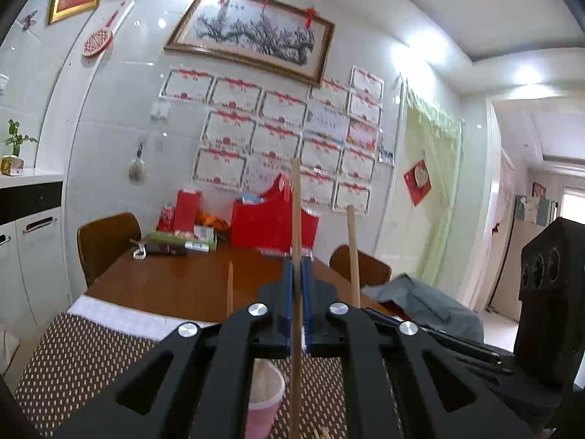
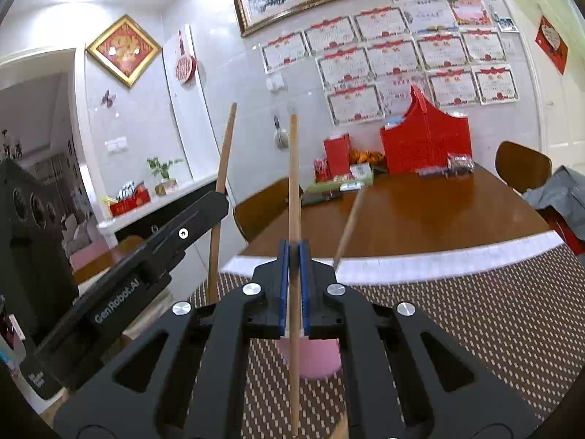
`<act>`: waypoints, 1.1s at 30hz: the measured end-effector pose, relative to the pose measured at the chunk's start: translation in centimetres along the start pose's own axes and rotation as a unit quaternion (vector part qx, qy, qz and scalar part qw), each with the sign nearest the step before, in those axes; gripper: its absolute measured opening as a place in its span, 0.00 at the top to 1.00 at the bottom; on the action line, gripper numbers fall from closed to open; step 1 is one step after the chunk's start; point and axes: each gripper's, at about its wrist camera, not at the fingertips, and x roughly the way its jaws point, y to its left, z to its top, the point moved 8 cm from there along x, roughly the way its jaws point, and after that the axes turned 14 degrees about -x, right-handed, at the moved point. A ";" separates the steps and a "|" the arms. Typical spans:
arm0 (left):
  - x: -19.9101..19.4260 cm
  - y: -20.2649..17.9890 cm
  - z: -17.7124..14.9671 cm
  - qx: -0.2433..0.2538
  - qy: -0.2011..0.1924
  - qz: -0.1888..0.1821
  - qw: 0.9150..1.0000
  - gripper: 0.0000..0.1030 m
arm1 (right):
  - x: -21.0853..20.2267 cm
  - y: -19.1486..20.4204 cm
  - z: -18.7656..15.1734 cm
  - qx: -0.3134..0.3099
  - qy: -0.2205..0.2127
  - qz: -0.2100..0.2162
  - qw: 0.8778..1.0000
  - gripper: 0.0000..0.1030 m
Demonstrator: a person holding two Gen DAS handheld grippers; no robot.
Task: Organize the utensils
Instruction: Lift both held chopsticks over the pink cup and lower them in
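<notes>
**Mei:** Chopsticks first. Where are they right now?

**Jun:** One wooden chopstick stands nearly upright, clamped between the blue pads of the left hand-held gripper. The right hand-held gripper is clenched on a second chopstick the same way. Both hang above the dotted placemat on the surface.

**Mei:** And the container?

**Jun:** A pink cup sits on the placemat, directly under both grippers. From the left wrist view its inside looks pale. I can't tell whether anything rests at the bottom. A third stick leans up behind the left hand-held gripper; it may be standing in the cup, but its lower end is hidden.

**Mei:** So what makes the step go well?

**Jun:** I'd judge the job is to drop these sticks into the cup. Keep each stick vertical, bring its lower tip over the mouth, and lower it inside the rim before letting go. Release too high and it could bounce out or tip the light cup.

**Mei:** Any clash between the two grippers?

**Jun:** They are close together, so I'd go one at a time. A few loose stick ends show at the bottom edge of the left view, so more likely remain on the placemat.

**Mei:** Other containers?

**Jun:** A red basket at the far end, well apart. Its contents are unclear.
</notes>
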 end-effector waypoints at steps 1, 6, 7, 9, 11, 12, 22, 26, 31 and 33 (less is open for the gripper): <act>0.0 0.2 0.2 0.001 -0.005 0.000 1.000 0.95 | 0.5 0.0 0.4 0.000 -0.005 0.001 1.000 0.94; 2.1 1.2 1.7 0.001 -0.043 -0.005 0.999 0.95 | 2.8 -0.1 1.7 -0.003 -0.028 0.000 1.000 0.94; 2.6 1.4 1.9 0.001 -0.050 -0.005 0.999 0.95 | 3.2 -0.2 2.0 -0.004 -0.034 -0.001 0.999 0.94; 3.3 1.7 2.0 -0.001 -0.057 -0.005 0.998 0.95 | 3.7 -0.4 2.4 -0.005 -0.043 -0.006 0.999 0.94; 4.1 2.2 2.2 -0.002 -0.071 -0.005 0.997 0.95 | 4.6 -0.8 2.8 -0.001 -0.048 -0.009 0.999 0.94; 4.3 2.5 2.3 -0.004 -0.073 -0.003 0.997 0.95 | 4.9 -1.0 2.8 0.001 -0.050 -0.009 0.999 0.94; 6.8 5.1 1.2 -0.031 -0.080 0.006 0.996 0.95 | 7.2 -2.1 2.8 0.000 -0.066 -0.025 0.998 0.94; 7.5 6.7 0.3 -0.051 -0.070 0.019 0.996 0.95 | 7.8 -2.3 2.3 0.001 -0.066 -0.027 0.997 0.94; 7.4 7.4 -0.8 -0.048 -0.064 0.025 0.996 0.95 | 8.0 -2.0 1.4 -0.003 -0.059 -0.027 0.998 0.94; 7.3 7.7 -1.2 -0.050 -0.057 0.028 0.997 0.95 | 8.0 -1.9 0.9 -0.004 -0.054 -0.025 0.998 0.94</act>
